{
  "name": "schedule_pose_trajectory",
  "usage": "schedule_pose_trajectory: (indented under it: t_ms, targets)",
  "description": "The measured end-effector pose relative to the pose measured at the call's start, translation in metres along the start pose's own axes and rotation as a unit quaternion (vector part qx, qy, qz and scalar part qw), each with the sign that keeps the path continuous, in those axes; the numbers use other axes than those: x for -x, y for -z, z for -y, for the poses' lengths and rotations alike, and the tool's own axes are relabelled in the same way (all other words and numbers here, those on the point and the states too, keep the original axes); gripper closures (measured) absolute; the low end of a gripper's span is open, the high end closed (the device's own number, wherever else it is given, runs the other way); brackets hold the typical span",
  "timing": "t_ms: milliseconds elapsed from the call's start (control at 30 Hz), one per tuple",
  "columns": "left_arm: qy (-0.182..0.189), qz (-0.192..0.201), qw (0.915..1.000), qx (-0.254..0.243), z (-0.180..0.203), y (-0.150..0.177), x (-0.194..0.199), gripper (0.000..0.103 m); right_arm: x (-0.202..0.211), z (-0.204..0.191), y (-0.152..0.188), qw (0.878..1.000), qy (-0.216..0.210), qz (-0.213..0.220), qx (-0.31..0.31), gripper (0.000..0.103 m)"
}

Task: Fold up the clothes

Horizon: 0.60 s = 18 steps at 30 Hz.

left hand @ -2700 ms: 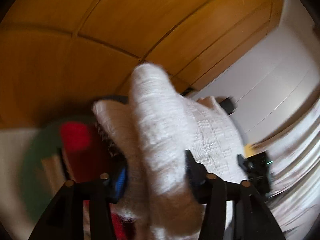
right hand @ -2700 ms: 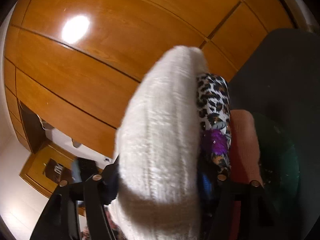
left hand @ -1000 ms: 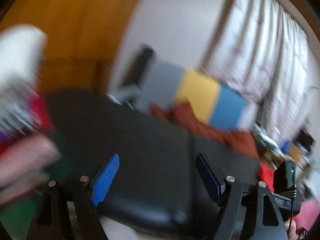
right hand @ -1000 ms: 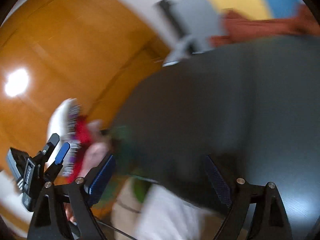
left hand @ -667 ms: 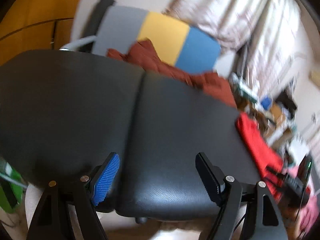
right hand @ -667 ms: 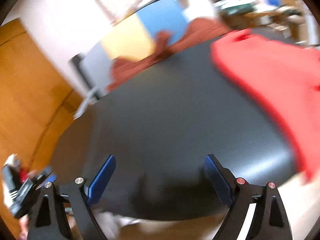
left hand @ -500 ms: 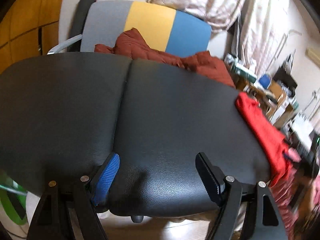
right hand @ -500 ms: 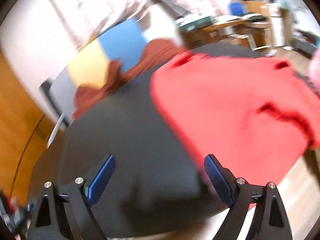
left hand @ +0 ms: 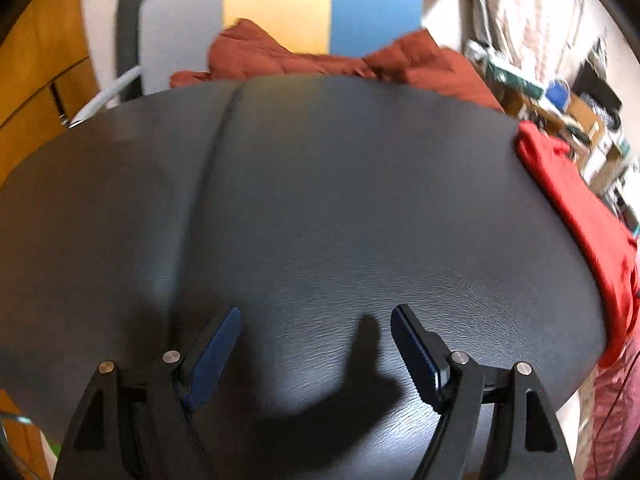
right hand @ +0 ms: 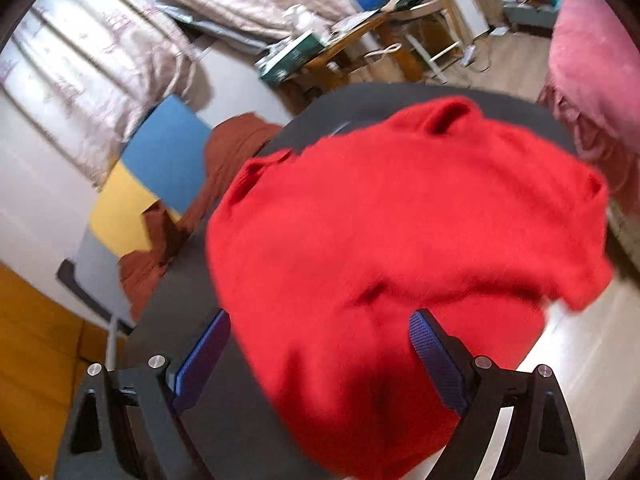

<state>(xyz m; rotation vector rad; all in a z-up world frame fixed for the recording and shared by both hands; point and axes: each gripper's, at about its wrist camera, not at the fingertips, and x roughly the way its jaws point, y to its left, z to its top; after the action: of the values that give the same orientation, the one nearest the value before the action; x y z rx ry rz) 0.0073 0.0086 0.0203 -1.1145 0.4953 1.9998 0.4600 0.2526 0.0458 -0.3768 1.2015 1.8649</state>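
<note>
A red sweater [right hand: 392, 232] lies crumpled on the right end of the black leather table [left hand: 320, 200] and hangs over its edge. In the left wrist view it shows at the far right [left hand: 580, 208]. My right gripper [right hand: 320, 344] is open and empty, just above the sweater's near part. My left gripper [left hand: 316, 332] is open and empty, hovering low over the bare black surface near the front edge.
A chair with grey, yellow and blue back [left hand: 280, 12] stands behind the table with a rust-brown jacket [left hand: 340, 60] on it. Wooden wardrobe [left hand: 36, 80] at left. Curtains [right hand: 120, 40], a cluttered desk [right hand: 360, 32] and a pink bedspread [right hand: 592, 60] lie beyond.
Both grippers let go of the white knit garment and swung right, away from the folded stack. The right gripper now faces the red sweater; the left faces the bare table.
</note>
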Motion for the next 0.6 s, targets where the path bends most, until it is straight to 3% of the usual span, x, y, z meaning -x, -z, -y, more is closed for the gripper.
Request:
schedule_pose_trajectory:
  t_ms: [200,400,600]
  targets:
    - [-0.039,0.001,0.9983,-0.042,0.029,0.002,-0.003,0.024,-0.012,-0.036,0.044,0.999,-0.023,0.001,0.027,0.009]
    - [-0.022,0.011,0.9995,-0.018,0.031,0.003,0.009,0.024,-0.028,-0.091,0.076,0.992,-0.059,-0.019,0.105,0.009]
    - [-0.022,0.007,0.9997,-0.007,0.03,0.007,0.018,0.024,-0.039,-0.143,0.109,0.978,-0.115,-0.057,0.164,0.007]
